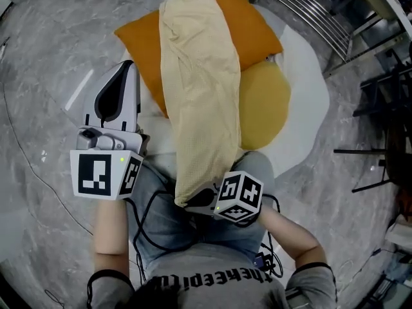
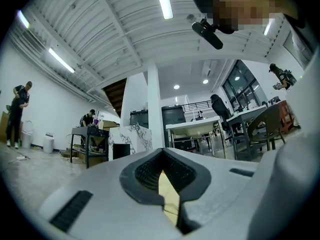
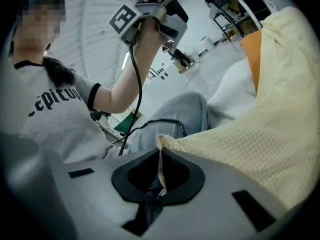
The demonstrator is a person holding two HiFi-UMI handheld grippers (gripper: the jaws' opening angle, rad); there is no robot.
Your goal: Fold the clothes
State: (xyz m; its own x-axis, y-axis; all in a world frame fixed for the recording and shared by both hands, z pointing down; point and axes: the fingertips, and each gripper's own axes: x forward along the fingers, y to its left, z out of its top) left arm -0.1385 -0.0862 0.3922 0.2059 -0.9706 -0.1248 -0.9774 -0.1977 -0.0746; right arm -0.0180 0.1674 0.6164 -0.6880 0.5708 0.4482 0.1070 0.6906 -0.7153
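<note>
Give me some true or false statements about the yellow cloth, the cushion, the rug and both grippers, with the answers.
1. The right gripper is shut on the yellow cloth. True.
2. The left gripper rests on the floor. False: it is held up in the air, to the left of the cloth.
3. The cloth lies over the orange cushion. True.
4. In the head view the rug's yellow patch is left of the cloth. False: it is to the right.
</note>
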